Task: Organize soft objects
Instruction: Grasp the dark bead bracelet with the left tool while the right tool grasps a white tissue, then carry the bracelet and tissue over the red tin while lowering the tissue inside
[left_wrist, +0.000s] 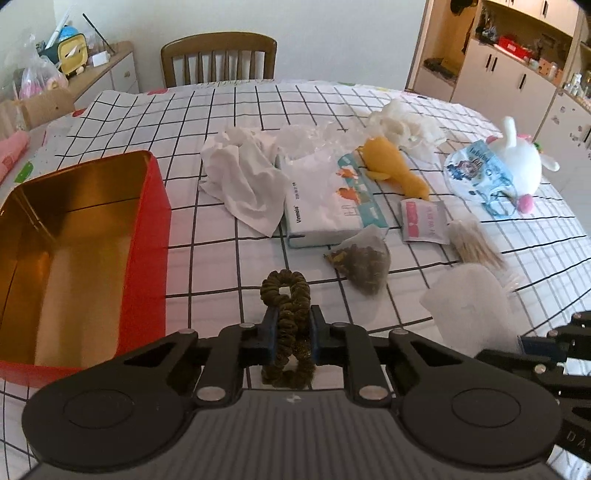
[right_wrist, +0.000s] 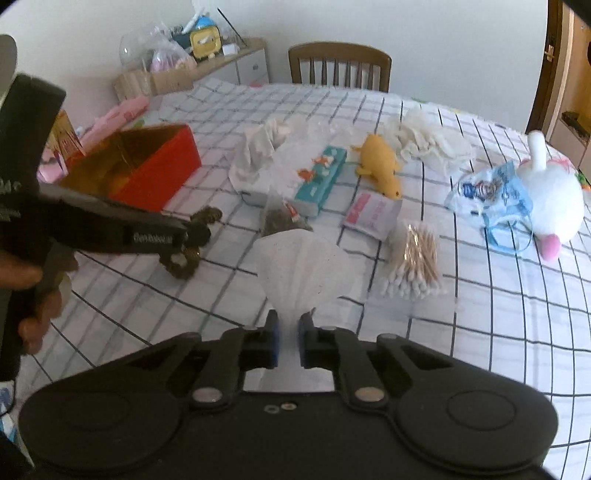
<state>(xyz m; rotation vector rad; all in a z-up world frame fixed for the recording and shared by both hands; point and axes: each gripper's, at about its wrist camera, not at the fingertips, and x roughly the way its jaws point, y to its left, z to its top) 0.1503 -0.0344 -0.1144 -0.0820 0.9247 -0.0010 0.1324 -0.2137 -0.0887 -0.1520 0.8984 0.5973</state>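
My left gripper (left_wrist: 292, 325) is shut on a dark olive scrunchie (left_wrist: 286, 295), held just above the checked tablecloth, right of the open red tin (left_wrist: 144, 236) with a gold inside. The same scrunchie (right_wrist: 188, 258) and tin (right_wrist: 155, 173) show in the right wrist view. My right gripper (right_wrist: 289, 325) is shut on a white face mask (right_wrist: 303, 266), which fans out above the fingers; it also shows in the left wrist view (left_wrist: 469, 299). A yellow plush (left_wrist: 395, 166), a white plush bunny (left_wrist: 517, 162) and a crumpled white cloth (left_wrist: 243, 177) lie further back.
On the table lie a tissue pack (left_wrist: 332, 199), a tea sachet (left_wrist: 362, 262), a pink-white packet (left_wrist: 424, 221), a bag of cotton swabs (right_wrist: 417, 258), a blue printed bag (right_wrist: 491, 192) and white netting (left_wrist: 406, 122). A wooden chair (left_wrist: 218, 59) stands at the far edge.
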